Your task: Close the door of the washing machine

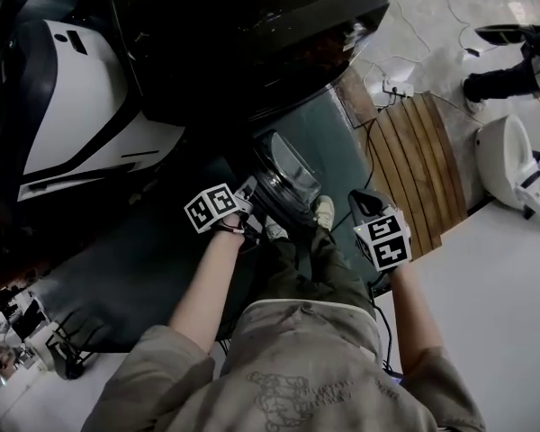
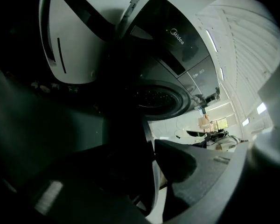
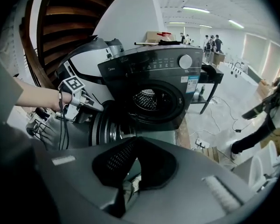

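Dark round door [image 1: 288, 184] in left gripper [image 2: 152, 164]

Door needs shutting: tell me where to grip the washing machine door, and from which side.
Take the door by its thin round rim at the free edge, farthest from the washing machine, coming edge-on. It stands swung open, so that edge is exposed; the left gripper has it between its jaws.
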### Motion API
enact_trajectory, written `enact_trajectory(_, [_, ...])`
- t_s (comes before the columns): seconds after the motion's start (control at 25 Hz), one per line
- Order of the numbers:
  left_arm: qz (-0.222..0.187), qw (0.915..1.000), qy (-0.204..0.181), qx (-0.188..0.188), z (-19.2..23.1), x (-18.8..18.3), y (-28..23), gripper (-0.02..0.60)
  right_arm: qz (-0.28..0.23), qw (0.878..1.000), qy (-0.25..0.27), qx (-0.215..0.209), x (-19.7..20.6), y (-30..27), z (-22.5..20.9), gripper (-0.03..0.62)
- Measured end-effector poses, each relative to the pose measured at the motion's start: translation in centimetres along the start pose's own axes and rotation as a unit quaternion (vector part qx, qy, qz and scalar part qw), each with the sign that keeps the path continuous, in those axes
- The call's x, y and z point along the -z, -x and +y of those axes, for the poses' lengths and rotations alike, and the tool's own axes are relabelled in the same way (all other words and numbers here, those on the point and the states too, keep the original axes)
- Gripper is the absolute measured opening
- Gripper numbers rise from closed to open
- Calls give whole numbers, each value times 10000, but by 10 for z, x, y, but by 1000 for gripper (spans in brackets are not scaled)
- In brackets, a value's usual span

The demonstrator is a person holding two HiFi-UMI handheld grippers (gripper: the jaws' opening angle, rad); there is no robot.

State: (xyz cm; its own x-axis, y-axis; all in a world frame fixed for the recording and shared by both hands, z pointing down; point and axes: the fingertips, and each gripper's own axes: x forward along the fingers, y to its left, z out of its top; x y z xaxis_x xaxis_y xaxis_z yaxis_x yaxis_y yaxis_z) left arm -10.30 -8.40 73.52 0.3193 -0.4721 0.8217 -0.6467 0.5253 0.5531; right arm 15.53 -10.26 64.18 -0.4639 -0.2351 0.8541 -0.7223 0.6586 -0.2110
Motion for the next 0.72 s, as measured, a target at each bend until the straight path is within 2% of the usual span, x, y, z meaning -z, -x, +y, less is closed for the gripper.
enact_trajectory(0.16, [-164,9980,565,247,-22,-4,-15,170,-33,9999,-144,73,6,5,-18,28])
enact_trajectory(0.36, [-377,9915,1115,558,-50,-13,-35,173,-20,9995,-278,129,17,8,-36,28])
enact_trajectory(0.72, [-1167,9700,1951,856,-91,-51,-69,206,-11,9990,-414,164,26,1,-56,28])
